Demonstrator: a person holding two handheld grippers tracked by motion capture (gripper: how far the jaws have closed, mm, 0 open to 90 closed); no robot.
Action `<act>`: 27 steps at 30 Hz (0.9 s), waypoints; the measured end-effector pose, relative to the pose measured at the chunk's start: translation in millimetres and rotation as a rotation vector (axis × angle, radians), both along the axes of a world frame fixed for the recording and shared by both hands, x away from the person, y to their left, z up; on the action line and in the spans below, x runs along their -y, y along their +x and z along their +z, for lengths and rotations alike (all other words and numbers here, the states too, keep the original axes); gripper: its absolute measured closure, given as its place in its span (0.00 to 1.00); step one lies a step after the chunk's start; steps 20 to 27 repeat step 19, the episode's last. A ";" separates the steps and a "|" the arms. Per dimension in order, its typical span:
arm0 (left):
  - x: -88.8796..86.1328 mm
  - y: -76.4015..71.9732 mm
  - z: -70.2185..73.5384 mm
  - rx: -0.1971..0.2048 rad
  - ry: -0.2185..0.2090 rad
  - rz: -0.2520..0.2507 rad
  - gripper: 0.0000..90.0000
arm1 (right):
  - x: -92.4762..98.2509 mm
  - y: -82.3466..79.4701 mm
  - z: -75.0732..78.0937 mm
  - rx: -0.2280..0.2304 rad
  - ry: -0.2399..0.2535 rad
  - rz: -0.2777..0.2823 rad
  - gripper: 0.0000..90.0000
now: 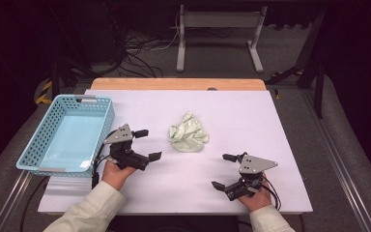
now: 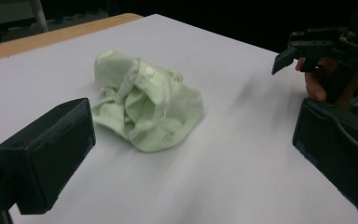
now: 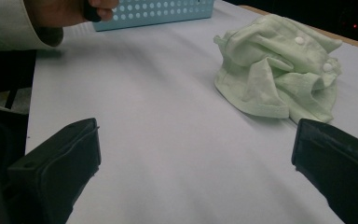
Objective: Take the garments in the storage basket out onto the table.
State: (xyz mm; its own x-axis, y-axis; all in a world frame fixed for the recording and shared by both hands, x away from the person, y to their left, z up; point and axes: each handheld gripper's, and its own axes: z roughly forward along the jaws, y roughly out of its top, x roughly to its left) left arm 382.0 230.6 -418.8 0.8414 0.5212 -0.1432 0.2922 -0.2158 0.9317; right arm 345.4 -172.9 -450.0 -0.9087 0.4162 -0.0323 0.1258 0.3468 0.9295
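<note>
The left gripper (image 1: 147, 144) is being held w/ its two black jaws set wide apart, nothing between them, just above the white tabletop (image 1: 251, 121). It is being pointed toward the crumpled pale-green cloth garment w/ small white buttons (image 1: 188, 132), which is lying near the table's middle, just beyond the jaw tips and not touched. In the left gripper view the garment (image 2: 144, 107) is seen ahead between the two jaws (nearer the left one).

The right gripper (image 1: 223, 170) is likewise being held w/ jaws spread, empty, near the table's front edge, well apart from the garment. In the right gripper view the garment (image 3: 279, 74) is lying ahead toward the right jaw.

A light-blue perforated plastic basket (image 1: 38, 140) is sitting at the table's left edge, beside the left hand (image 1: 114, 173).
</note>
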 end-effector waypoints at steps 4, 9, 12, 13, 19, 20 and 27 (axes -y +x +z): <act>-13.3 -14.5 -14.2 0.006 0.011 0.001 0.00 | 0.1 0.1 -0.1 0.000 -0.001 0.000 0.02; -27.1 -26.1 -31.2 -0.008 0.024 0.003 0.00 | -0.2 -0.3 -0.1 -0.003 -0.003 0.000 0.02; -31.6 -27.8 -36.4 -0.011 0.014 0.026 0.00 | -0.5 -0.2 -0.3 -0.004 -0.004 0.001 0.02; -31.3 -27.8 -36.3 -0.004 0.011 0.033 0.00 | -0.5 -0.2 -0.3 -0.004 -0.004 0.000 0.02; -24.6 -30.0 -37.0 0.040 0.044 0.035 0.00 | -0.2 0.4 -0.5 -0.007 -0.004 0.004 0.02; -24.6 -30.0 -37.0 0.040 0.044 0.035 0.00 | -0.2 0.4 -0.5 -0.007 -0.004 0.004 0.02; -24.6 -30.0 -37.0 0.040 0.044 0.035 0.00 | -0.2 0.4 -0.5 -0.007 -0.004 0.004 0.02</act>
